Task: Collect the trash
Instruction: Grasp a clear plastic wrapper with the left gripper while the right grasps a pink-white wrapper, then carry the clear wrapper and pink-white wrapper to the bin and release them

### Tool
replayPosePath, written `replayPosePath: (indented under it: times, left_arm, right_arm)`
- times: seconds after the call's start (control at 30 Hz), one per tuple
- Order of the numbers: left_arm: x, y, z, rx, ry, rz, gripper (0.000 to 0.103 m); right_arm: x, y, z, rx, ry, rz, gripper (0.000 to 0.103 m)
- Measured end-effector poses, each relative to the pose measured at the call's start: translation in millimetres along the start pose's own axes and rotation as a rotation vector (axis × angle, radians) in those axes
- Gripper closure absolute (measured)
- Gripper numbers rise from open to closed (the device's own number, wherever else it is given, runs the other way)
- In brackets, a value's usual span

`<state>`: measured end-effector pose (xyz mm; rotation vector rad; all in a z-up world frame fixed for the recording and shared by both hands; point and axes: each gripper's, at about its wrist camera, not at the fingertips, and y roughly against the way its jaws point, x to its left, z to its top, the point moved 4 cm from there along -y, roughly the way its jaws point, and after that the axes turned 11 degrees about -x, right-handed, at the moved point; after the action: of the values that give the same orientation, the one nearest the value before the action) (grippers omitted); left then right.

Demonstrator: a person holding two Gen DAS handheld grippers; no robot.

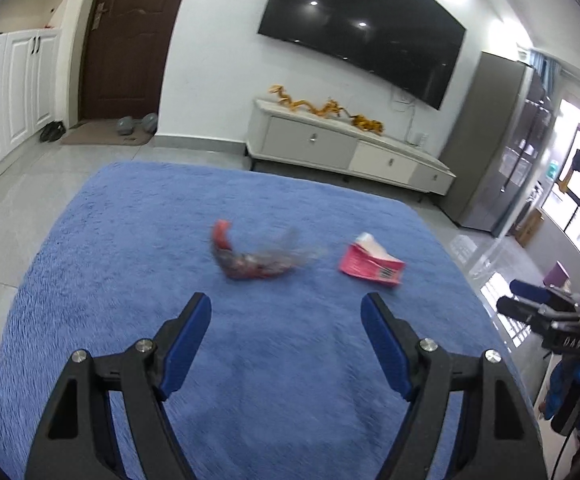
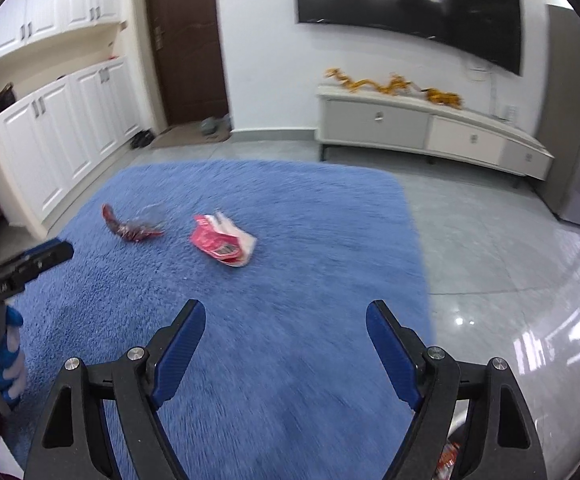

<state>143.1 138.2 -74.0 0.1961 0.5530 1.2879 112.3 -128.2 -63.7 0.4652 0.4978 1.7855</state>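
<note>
A: Where does the trash lie?

B: Two pieces sit on the blue rug (image 1: 130, 240), near its middle and a little apart from each other. One is a crumpled red and clear wrapper (image 1: 250, 258), blurred in the left wrist view. The other is a pink and white packet (image 1: 371, 264), torn open at one end.

A: And the tools?

B: The left tool (image 1: 286, 308) hangs above the rug with its blue-padded fingers spread wide and nothing between them; the wrapper lies ahead of it. The right tool (image 2: 286, 314) is likewise spread and empty, and the packet (image 2: 224, 245) lies ahead of it, with the wrapper (image 2: 130, 227) further left. (Each tool shows at the edge of the other's view.)

A: What surrounds the rug?

B: Grey floor tiles (image 2: 489, 248). Beyond stands a low TV cabinet (image 1: 349, 148) with a golden dragon ornament (image 1: 325, 108) on top, a dark TV (image 1: 365, 28) on the wall above, a brown door (image 1: 130, 36) and white cupboards (image 2: 62, 132).
</note>
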Motion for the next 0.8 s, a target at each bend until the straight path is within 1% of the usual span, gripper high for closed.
replayPosePath:
  times: [0.1, 0.2, 0.3, 0.37, 0.57, 0.63, 0.67, 0.7, 0.73, 0.77, 0.8]
  left_arm:
    - [9, -17, 4, 0.016, -0.006, 0.02, 0.027]
    - [13, -45, 6, 0.049, -0.026, 0.045, 0.027]
    - [15, -69, 8, 0.083, -0.027, 0.047, 0.027]
    - [17, -84, 8, 0.107, 0.006, 0.032, 0.027]
    - [21, -113, 5, 0.156, 0.057, 0.029, 0.028]
    - [17, -115, 2, 0.165, 0.04, 0.029, 0.035]
    - [15, -116, 1, 0.169, 0.031, 0.028, 0.042]
    - [13, -116, 0, 0.174, 0.022, 0.03, 0.049]
    - [11, -116, 0, 0.177, 0.014, 0.032, 0.052]
    - [9, -116, -2, 0.183, 0.001, 0.033, 0.059]
    - [6, -117, -2, 0.188, -0.004, 0.031, 0.065]
  right_arm:
    - [12, -33, 3, 0.027, 0.037, 0.055, 0.022]
    - [26, -68, 6, 0.05, 0.087, 0.111, 0.022]
    - [34, -95, 9, 0.067, 0.118, 0.152, 0.022]
    - [36, -107, 12, 0.07, 0.125, 0.173, 0.022]
    - [41, -139, 16, 0.087, 0.109, 0.228, 0.022]
    - [43, -141, 15, 0.098, 0.117, 0.24, 0.022]
    - [44, -141, 14, 0.101, 0.127, 0.24, 0.024]
    - [46, -141, 14, 0.105, 0.136, 0.241, 0.036]
    - [48, -141, 11, 0.112, 0.15, 0.238, 0.046]
    - [50, -139, 10, 0.109, 0.167, 0.227, 0.048]
    - [51, -137, 9, 0.106, 0.176, 0.227, 0.057]
